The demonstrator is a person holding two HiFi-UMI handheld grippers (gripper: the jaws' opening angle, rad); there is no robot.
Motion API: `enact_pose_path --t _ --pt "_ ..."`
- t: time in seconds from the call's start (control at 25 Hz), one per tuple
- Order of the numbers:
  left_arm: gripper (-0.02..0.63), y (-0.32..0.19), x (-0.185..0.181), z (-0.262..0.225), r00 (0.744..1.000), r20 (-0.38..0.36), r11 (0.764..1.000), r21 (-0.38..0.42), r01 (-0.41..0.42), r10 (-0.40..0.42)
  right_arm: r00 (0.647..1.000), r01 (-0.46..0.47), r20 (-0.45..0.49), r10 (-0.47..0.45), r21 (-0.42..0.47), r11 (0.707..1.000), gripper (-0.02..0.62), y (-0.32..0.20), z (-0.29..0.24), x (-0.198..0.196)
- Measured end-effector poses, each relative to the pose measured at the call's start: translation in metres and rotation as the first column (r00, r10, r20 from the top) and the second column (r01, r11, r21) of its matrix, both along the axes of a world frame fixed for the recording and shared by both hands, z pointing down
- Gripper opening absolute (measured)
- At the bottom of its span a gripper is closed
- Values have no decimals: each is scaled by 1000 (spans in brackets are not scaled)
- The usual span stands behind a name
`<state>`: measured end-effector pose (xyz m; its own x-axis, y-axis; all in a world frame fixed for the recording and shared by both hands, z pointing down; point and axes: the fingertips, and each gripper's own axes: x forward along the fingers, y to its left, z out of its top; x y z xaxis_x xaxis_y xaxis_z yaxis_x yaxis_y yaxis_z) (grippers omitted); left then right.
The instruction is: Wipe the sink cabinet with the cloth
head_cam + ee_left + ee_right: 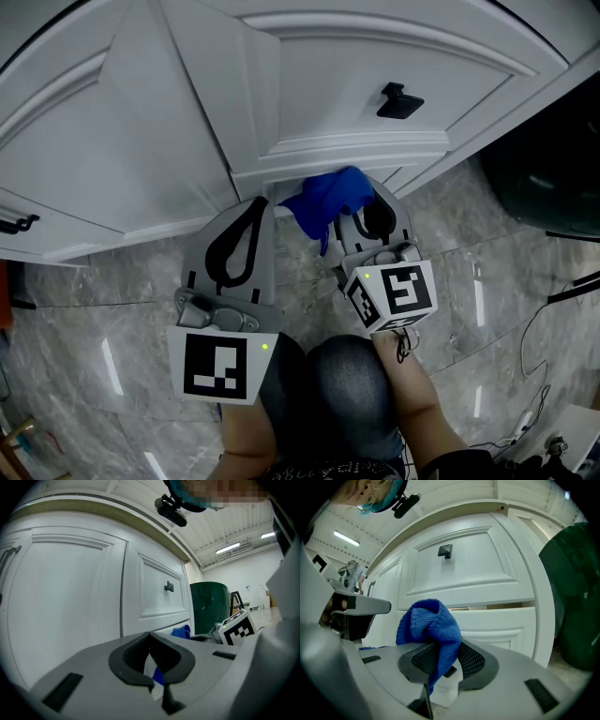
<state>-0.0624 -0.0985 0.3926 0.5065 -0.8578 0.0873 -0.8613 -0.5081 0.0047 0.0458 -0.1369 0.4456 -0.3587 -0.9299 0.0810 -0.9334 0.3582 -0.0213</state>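
Observation:
The white sink cabinet (319, 84) fills the top of the head view; its drawer front carries a black handle (400, 100). My right gripper (361, 211) is shut on a bunched blue cloth (330, 200), held just under the drawer's lower edge. In the right gripper view the blue cloth (429, 623) bulges up out of the gripper (440, 651), in front of the drawer (459, 573). I cannot tell whether it touches the cabinet. My left gripper (255, 206) hangs beside it to the left, shut and holding nothing, seen as the gripper (150, 637) facing the cabinet door (65, 602).
A dark green bin (553, 178) stands right of the cabinet. The floor is grey marble tile (112, 309). Cables (553, 328) trail at the lower right. Another black door handle (19, 223) shows at the far left. The person's knee is below the grippers.

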Motion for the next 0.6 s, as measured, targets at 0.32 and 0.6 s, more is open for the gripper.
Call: enact_pose_path --t 0.32,0.6 --pt "0 2 -4 -3 1000 6 1000 6 12 -12 1000 -21 -3 21 13 1000 117 0 -1 8" --pt "0 4 -2 -3 1000 20 1000 7 15 -15 999 -52 2 52 25 998 117 0 -1 19"
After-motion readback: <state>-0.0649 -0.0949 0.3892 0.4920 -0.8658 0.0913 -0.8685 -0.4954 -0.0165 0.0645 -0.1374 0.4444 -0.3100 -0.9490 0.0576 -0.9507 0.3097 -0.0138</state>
